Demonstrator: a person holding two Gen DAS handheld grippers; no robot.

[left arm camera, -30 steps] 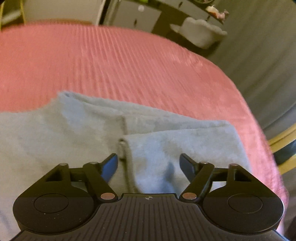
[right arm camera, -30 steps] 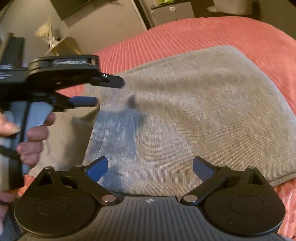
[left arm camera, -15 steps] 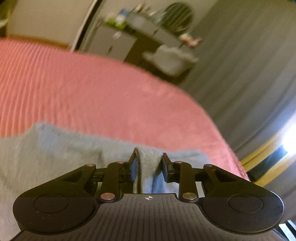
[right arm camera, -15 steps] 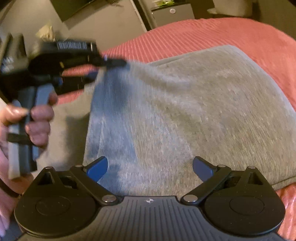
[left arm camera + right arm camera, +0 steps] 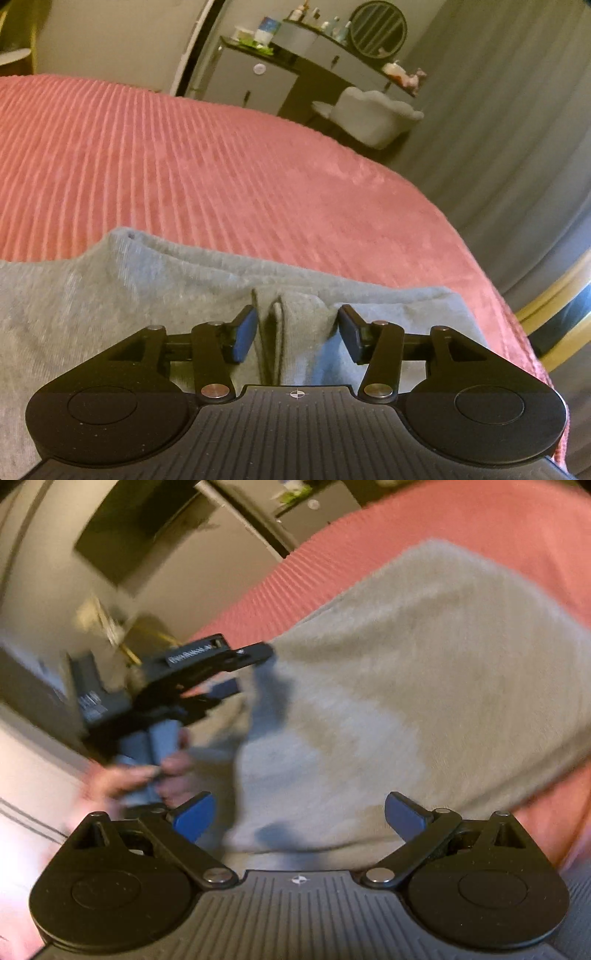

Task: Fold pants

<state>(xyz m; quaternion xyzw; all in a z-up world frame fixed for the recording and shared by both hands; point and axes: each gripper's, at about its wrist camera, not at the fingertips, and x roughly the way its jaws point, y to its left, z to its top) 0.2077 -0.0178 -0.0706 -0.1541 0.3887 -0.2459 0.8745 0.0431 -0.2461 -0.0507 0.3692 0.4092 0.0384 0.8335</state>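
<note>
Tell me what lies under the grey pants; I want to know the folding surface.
The grey pants lie on a ribbed pink bedspread, which shows all around them. Anything directly beneath the fabric is covered and cannot be seen.

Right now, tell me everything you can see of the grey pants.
The pants are grey knit, soft-looking, lying folded in layers on the pink ribbed bedspread. A pinched ridge of cloth with a seam stands between the pads of the left gripper, whose jaws have just been opening and no longer press it. The right gripper is open above the near edge. The right view is blurred.
</note>
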